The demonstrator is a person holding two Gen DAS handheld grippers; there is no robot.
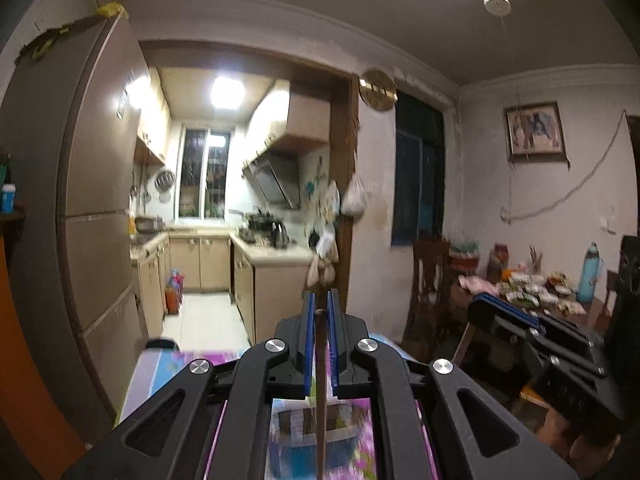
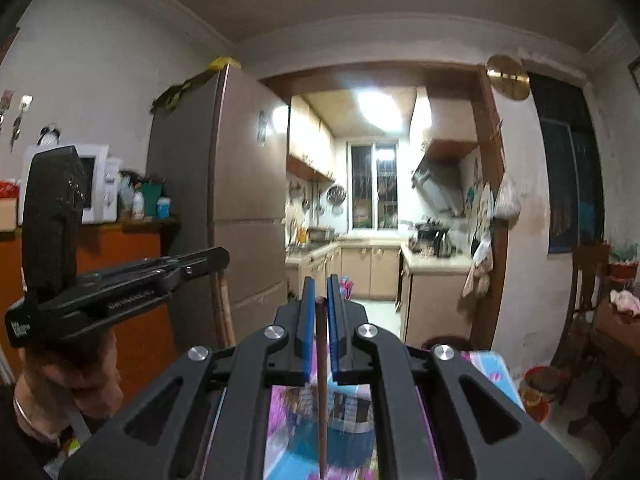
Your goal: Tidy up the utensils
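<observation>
The left tool (image 1: pixel 320 304) is raised toward the kitchen doorway, its blue pads clamped on a brown chopstick (image 1: pixel 320 392) that runs from the tips down to 6 o'clock. The right tool (image 2: pixel 319 288) pinches a second chopstick (image 2: pixel 321 384) the same way. Below both lies a floral-covered worktop (image 1: pixel 168 364). A refrigerator (image 2: pixel 240 200) stands at 10 o'clock in the right wrist view.

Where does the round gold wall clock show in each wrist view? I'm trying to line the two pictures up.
Left wrist view: the gold clock hangs right of centre, high up, just right of the kitchen doorway's top corner.
Right wrist view: the gold clock sits further right, upper right, at the same corner.
Shared landmark: the kitchen window.
</observation>
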